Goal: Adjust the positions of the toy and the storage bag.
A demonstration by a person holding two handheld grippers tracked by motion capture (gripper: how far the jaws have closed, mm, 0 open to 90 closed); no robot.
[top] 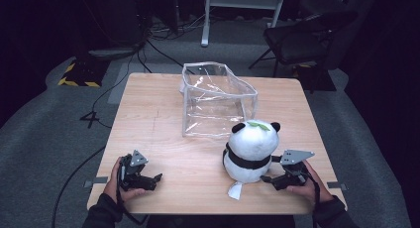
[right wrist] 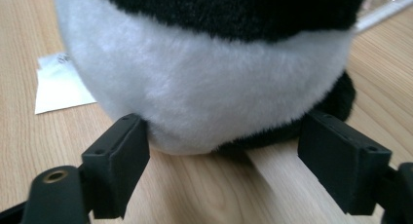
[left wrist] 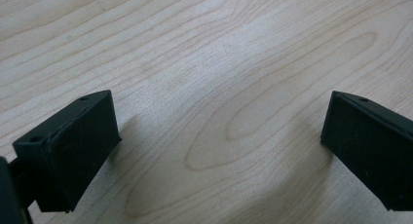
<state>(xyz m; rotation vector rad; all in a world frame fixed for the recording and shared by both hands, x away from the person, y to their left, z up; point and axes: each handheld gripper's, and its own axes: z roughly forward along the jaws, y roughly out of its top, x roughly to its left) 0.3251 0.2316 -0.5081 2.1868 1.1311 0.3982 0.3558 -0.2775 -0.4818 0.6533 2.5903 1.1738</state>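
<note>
Right gripper [top: 273, 180] spread wide, gripping nothing, round black-and-white plush panda [top: 250, 151] dead ahead, upright, just off the fingertips [right wrist: 117, 163]; left gripper [top: 154, 180] far off.

No legible text or labels
</note>
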